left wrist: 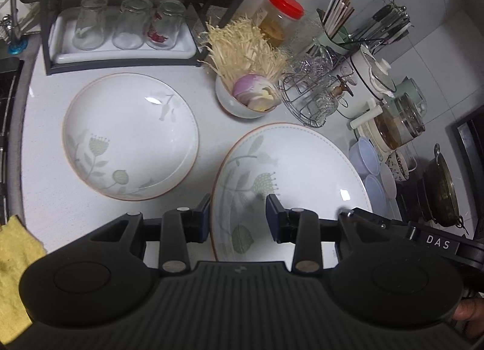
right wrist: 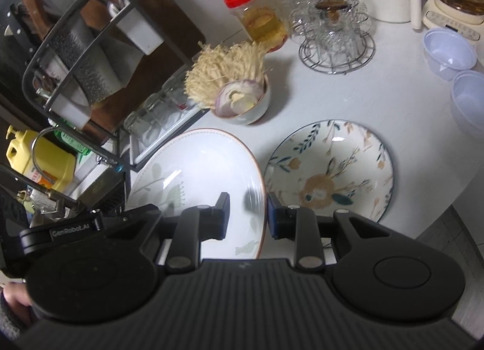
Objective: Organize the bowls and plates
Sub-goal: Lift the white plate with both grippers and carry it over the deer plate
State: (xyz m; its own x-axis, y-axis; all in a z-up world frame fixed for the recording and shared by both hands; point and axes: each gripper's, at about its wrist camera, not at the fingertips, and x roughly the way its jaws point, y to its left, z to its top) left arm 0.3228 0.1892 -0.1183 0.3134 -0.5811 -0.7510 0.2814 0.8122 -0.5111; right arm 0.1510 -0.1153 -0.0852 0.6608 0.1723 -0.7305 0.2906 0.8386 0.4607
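Left tongs (left wrist: 237, 218) and right tongs (right wrist: 246, 215), both gaping and empty, straddle opposite rims of the large oval plate (left wrist: 302, 162) on the worktop (left wrist: 48, 199). Glazed ceramic: probably heavy, rigid, slippery, breakable; best gripped at the rim.

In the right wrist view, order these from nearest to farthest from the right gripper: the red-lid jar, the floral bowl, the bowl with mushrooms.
1. floral bowl, just right of the right gripper.
2. bowl with mushrooms, ahead, centre.
3. red-lid jar, far back.
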